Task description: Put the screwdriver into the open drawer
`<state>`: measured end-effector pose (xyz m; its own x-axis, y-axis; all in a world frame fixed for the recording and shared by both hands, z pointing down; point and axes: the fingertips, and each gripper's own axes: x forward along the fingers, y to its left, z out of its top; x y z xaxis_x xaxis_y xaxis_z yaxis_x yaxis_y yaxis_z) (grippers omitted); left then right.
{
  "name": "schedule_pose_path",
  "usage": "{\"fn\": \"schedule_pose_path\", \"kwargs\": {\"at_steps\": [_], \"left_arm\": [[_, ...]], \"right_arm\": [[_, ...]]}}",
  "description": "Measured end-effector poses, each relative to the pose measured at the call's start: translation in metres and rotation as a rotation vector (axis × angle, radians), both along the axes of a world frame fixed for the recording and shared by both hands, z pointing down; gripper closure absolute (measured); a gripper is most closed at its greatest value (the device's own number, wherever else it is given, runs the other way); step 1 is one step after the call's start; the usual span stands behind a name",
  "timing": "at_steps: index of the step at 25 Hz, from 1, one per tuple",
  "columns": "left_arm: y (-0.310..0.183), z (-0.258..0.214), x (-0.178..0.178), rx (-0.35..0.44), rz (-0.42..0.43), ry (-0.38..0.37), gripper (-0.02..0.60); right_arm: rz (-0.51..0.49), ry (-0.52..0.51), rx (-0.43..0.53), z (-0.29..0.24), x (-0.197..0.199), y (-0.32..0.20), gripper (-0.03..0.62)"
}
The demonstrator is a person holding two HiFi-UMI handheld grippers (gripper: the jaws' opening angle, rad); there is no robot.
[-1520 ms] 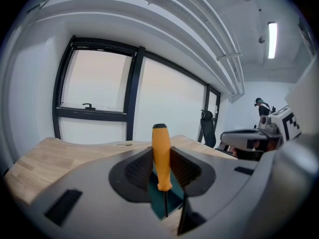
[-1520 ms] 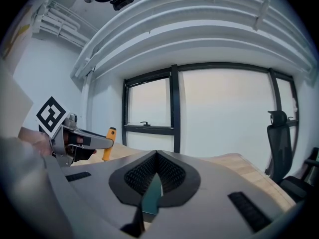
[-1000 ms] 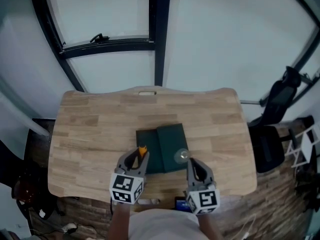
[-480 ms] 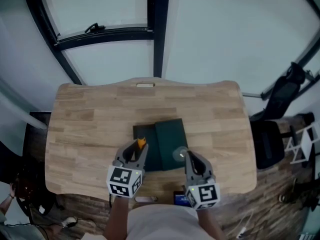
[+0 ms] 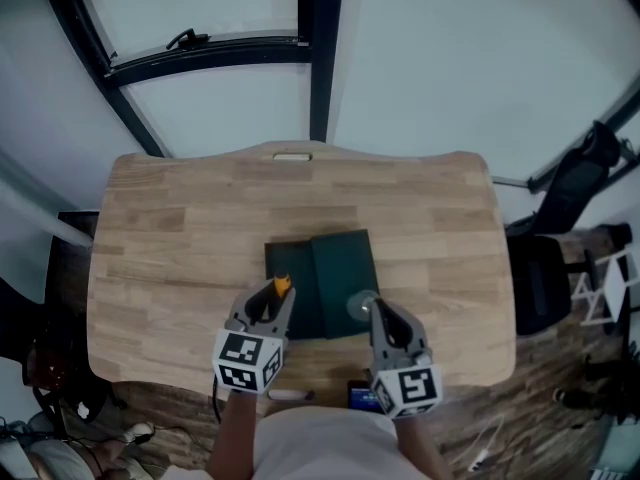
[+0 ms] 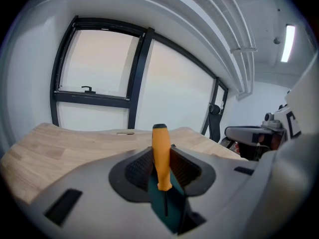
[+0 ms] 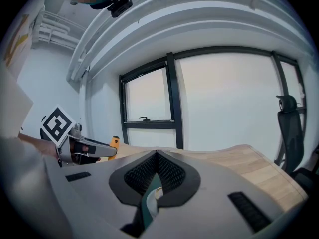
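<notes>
A dark green drawer box (image 5: 335,273) sits mid-table near the front edge. My left gripper (image 5: 268,308) hovers at its front left corner, shut on an orange-handled screwdriver (image 5: 283,285). In the left gripper view the handle (image 6: 160,151) stands upright between the pads, black cap up, thin shaft pointing down over the green box. My right gripper (image 5: 383,320) is at the box's front right, its tips at a round silvery knob (image 5: 359,306). In the right gripper view the pads (image 7: 172,176) are pinched around that pale knob (image 7: 152,199).
The wooden table (image 5: 170,238) has a slot (image 5: 292,156) at its far edge. A black office chair (image 5: 565,203) stands to the right, with a white rack (image 5: 605,288) beside it. A black window frame (image 5: 322,48) rises behind. A blue object (image 5: 360,398) lies below the front edge.
Both grippers have sunk slightly at the front of the green box. The screwdriver stays gripped in the left one, the right one stays at the knob.
</notes>
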<state>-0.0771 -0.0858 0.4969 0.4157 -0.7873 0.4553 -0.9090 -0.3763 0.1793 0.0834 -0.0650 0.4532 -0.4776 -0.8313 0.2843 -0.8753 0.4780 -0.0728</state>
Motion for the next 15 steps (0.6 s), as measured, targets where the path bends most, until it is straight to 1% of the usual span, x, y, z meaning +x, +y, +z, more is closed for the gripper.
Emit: {"fn": "schedule_pose_path", "kwargs": {"at_steps": [3,7,15], "left_arm": [[-0.001,0.009,-0.002,-0.02,-0.005,0.003,0.474],[-0.004,0.02,-0.004,-0.047,-0.005,0.002,0.474],[-0.005,0.054,-0.004,-0.137,-0.005,-0.018,0.473]], "right_arm": [[-0.004,-0.006,-0.01,0.002,-0.002,-0.002,0.597],[-0.011,0.017,0.01,0.004,0.002,-0.008,0.597],[-0.001,0.011,-0.021,0.008,0.004,-0.012,0.597]]}}
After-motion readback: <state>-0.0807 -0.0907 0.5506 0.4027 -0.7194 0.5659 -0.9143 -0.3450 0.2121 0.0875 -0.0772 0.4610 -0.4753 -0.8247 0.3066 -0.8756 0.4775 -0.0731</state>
